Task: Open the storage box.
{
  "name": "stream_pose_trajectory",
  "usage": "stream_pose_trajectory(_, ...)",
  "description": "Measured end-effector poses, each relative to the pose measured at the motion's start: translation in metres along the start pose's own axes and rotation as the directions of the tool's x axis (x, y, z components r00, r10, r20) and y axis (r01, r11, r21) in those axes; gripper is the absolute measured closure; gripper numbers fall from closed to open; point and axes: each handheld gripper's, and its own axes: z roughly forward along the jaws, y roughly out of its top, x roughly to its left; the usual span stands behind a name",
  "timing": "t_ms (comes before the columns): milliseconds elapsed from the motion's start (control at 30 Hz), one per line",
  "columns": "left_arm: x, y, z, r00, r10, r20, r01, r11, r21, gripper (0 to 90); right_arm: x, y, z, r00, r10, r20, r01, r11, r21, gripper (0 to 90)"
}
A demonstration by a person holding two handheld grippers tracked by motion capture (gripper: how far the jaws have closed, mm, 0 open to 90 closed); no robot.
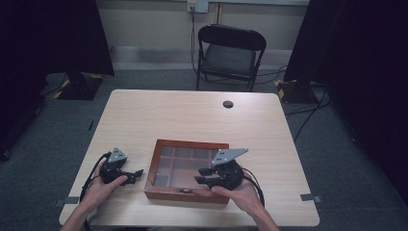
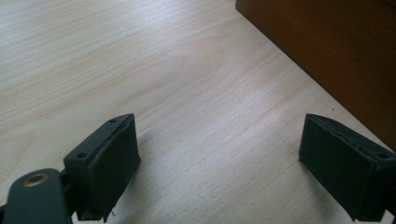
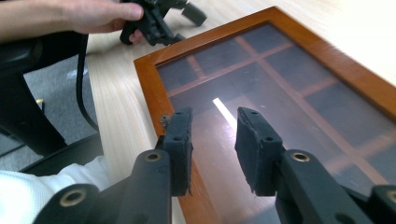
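A wooden box [image 1: 186, 171] with a glass lid is seen lying flat near the front edge of the table [image 1: 192, 115], between the two hands. Its long axis is laid across the table, from the person's left to right, and the front wall, where a small metal clasp [image 1: 184, 191] can be made out, is turned toward the person. The lid appears to be down, and dividers forming compartments are visible through the glass; whether anything lies in them cannot be told.

The right gripper [image 1: 206, 175] is held over the front right part of the box. In the right gripper view its jaws are seen narrowed to a small gap, nothing is held between them, and the pads [image 3: 180, 140] hang above the front frame of the lid, near the clasp [image 3: 164, 120]. The left gripper [image 1: 136, 174] is rested on the table just beside the box's left wall [image 2: 327, 51]; its jaws are spread wide and only bare tabletop lies between them.

The step in hand is judged to be the approach to the clasp or front rim, so that the lid can be opened. For the next move, the right jaws would probably need to be lowered onto the clasp or lid edge and closed there, while the box is steadied from the left so that it is not pushed along the table.
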Motion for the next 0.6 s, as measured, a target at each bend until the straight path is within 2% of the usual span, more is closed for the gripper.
stream_pose_trajectory(200, 0.0, 0.0, 0.0, 1.0, 0.005, -0.002, -0.005, 1.0, 0.001, 11.2, 0.008, 0.003, 0.023, 0.9976, -0.039, -0.057, 0.041, 0.998, 0.04, 72.4)
stream_pose_trajectory(367, 0.0, 0.0, 0.0, 1.0, -0.001, 0.001, 0.001, 1.0, 0.0, 11.2, 0.014, 0.0, 0.037, 0.9932, -0.052, -0.104, 0.059, 0.996, 0.069, 75.5)
stream_pose_trajectory(600, 0.0, 0.0, 0.0, 1.0, 0.004, -0.001, -0.004, 1.0, 0.001, 11.2, 0.015, -0.003, 0.049, 0.9905, -0.058, -0.125, 0.071, 0.992, 0.107, 77.3)
